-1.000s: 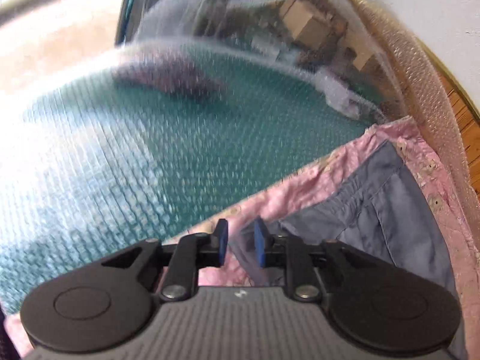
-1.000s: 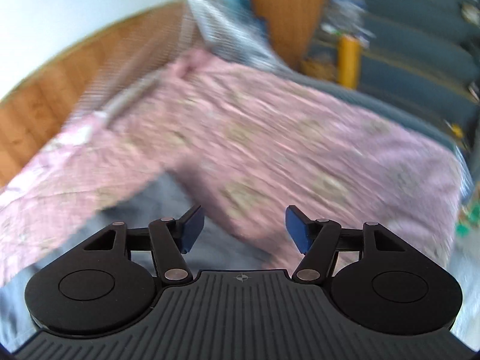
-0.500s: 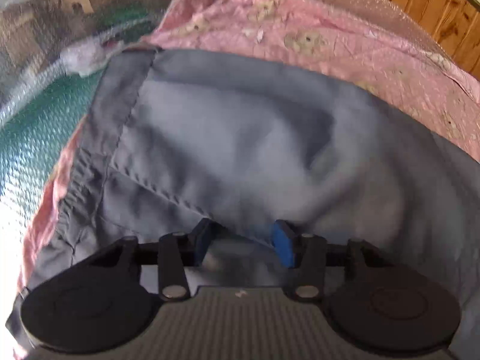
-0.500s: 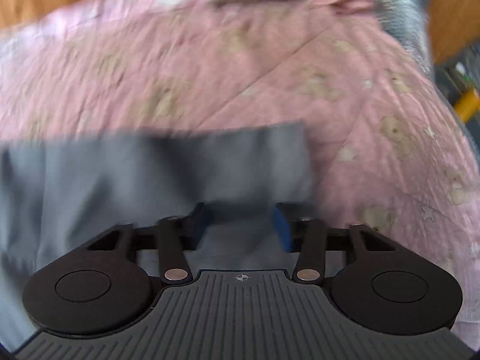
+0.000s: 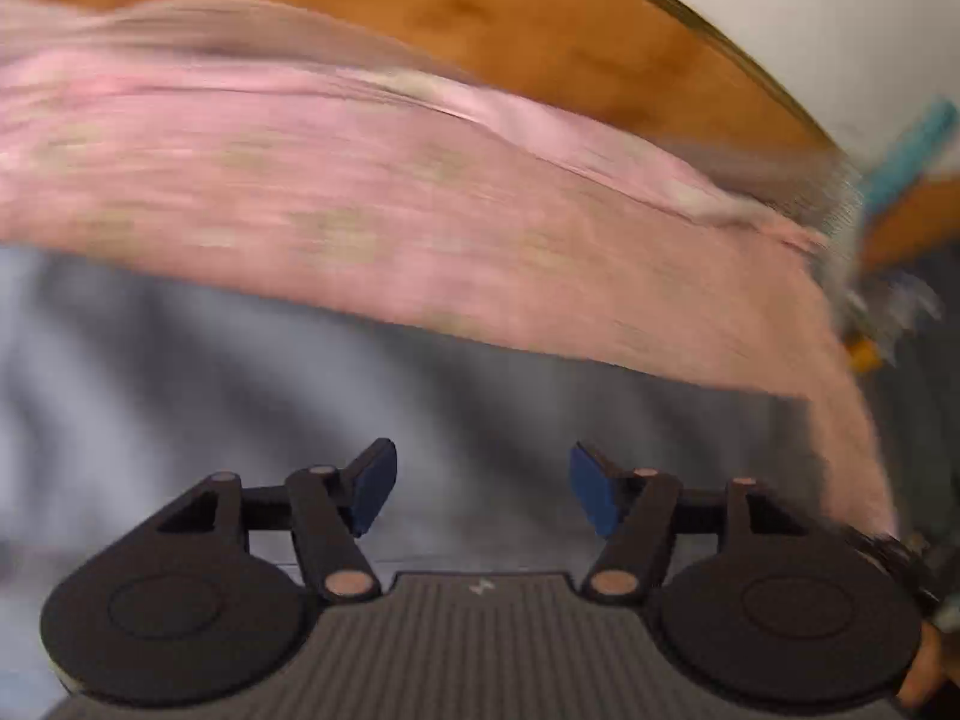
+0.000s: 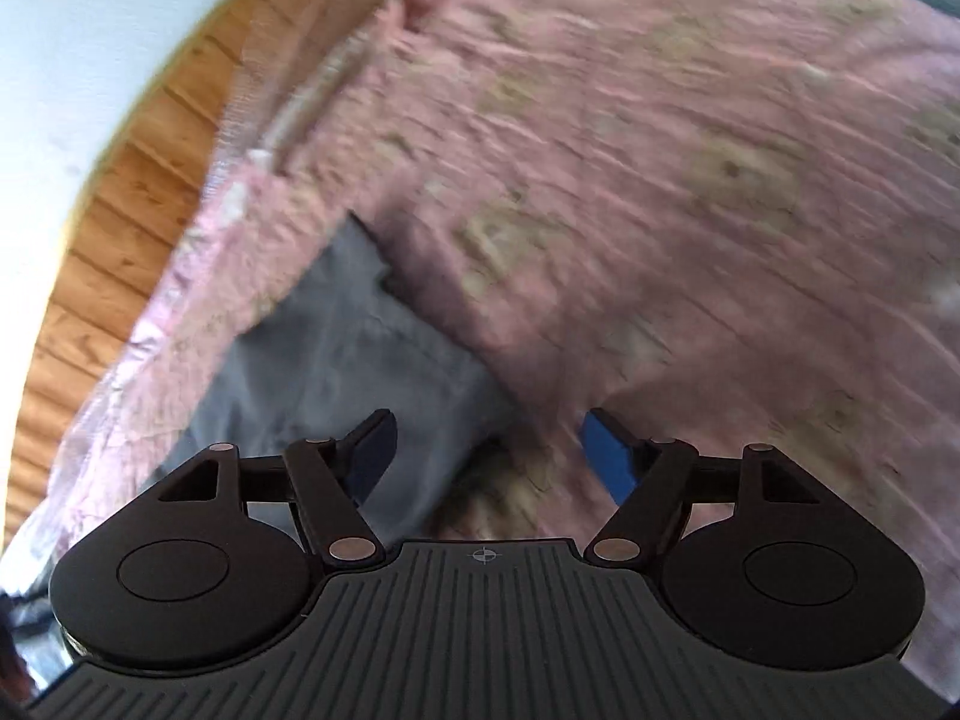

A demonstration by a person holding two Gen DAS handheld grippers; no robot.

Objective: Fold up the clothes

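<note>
A grey garment [image 5: 240, 372] lies spread on a pink patterned bedspread [image 5: 420, 228]. In the left wrist view, blurred by motion, my left gripper [image 5: 483, 489] is open and empty just above the grey cloth. In the right wrist view the garment [image 6: 336, 360] shows as a narrow grey strip at the left, its edge running down between the fingers. My right gripper [image 6: 489, 456] is open and empty over the garment's edge and the bedspread [image 6: 690, 180].
A wooden headboard [image 5: 480, 12] and a white wall [image 5: 810, 18] stand behind the bed. The wood panelling [image 6: 120, 240] also shows at the left in the right wrist view. Some teal and orange clutter [image 5: 900, 168] lies off the bed's right side.
Both grippers have opened wider, from narrow gaps half a second ago. The left view has swung from the green mat over the grey garment toward the headboard. The right view has turned along the garment's edge.
</note>
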